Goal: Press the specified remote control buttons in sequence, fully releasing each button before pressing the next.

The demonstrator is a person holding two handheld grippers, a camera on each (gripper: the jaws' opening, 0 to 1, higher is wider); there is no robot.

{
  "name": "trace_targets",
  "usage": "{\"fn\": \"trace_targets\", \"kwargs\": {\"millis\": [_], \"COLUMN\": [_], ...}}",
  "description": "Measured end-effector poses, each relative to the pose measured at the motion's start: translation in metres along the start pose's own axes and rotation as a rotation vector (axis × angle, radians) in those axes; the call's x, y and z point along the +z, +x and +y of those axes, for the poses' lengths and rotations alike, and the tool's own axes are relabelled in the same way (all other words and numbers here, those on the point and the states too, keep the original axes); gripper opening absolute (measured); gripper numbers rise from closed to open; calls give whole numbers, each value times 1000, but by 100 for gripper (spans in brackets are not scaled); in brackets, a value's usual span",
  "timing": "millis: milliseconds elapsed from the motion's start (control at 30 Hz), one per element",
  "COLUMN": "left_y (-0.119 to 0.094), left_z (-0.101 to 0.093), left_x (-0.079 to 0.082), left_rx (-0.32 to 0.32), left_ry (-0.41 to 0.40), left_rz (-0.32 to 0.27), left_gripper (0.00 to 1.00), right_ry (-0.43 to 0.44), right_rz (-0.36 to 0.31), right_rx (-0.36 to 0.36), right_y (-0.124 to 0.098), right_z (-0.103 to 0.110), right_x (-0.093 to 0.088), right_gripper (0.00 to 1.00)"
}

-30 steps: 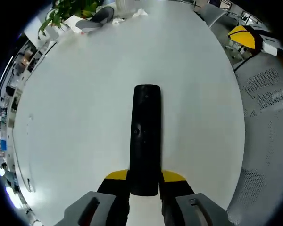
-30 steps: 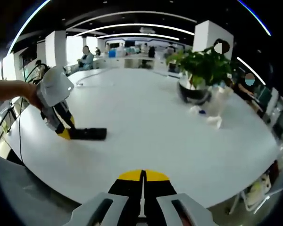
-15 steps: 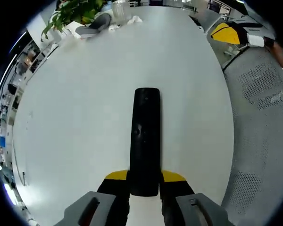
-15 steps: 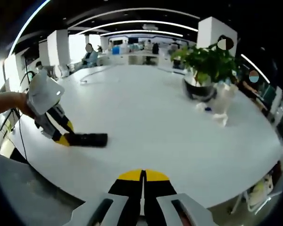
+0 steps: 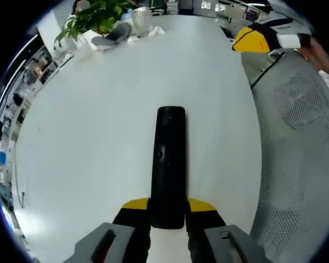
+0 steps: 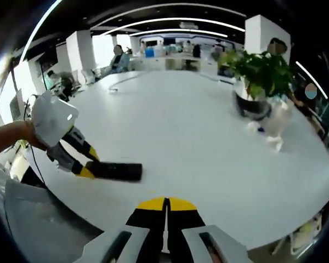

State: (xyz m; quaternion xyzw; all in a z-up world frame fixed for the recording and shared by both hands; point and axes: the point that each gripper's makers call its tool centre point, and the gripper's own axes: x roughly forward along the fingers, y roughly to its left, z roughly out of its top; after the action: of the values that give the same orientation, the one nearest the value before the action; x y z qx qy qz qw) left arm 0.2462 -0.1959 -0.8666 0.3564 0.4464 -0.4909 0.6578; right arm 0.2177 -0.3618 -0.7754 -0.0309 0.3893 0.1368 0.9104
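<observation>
In the left gripper view, the left tool (image 5: 167, 219) gripped the near end of the black remote control (image 5: 168, 164), which ran straight ahead from the jaws over the white worktop (image 5: 88, 137). In the right gripper view, the right tool (image 6: 165, 219) had its jaws pressed together on nothing, well apart from the remote. Farther off stood a potted plant (image 6: 260, 74).

No readable text, no brand or label on the remote control (image 5: 168, 164) (buttons too small); no numbers, no signs
</observation>
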Motion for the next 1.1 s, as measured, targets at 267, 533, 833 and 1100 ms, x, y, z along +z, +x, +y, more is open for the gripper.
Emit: {"fn": "trace_targets", "kwargs": {"millis": [267,533,833,1100], "left_y": [0,-2,-3,-3], "left_z": [-17,-27,-45,-57], "left_x": [2,1,2,3], "left_rx": [-12,-1,-6,-12], "left_ry": [36,-17,-21,-20], "left_rz": [13,-32,-84,-127], "left_gripper": [23,23,23,23], "right_ry": [38,171,375,243], "right_rz": [-35,-53,-46,-36], "right_rx": [63,126,170,117], "right_y": [12,20,22,25], "right_z": [26,31,29,31], "right_x": [14,6,2,-2], "right_gripper": [0,0,0,0]}}
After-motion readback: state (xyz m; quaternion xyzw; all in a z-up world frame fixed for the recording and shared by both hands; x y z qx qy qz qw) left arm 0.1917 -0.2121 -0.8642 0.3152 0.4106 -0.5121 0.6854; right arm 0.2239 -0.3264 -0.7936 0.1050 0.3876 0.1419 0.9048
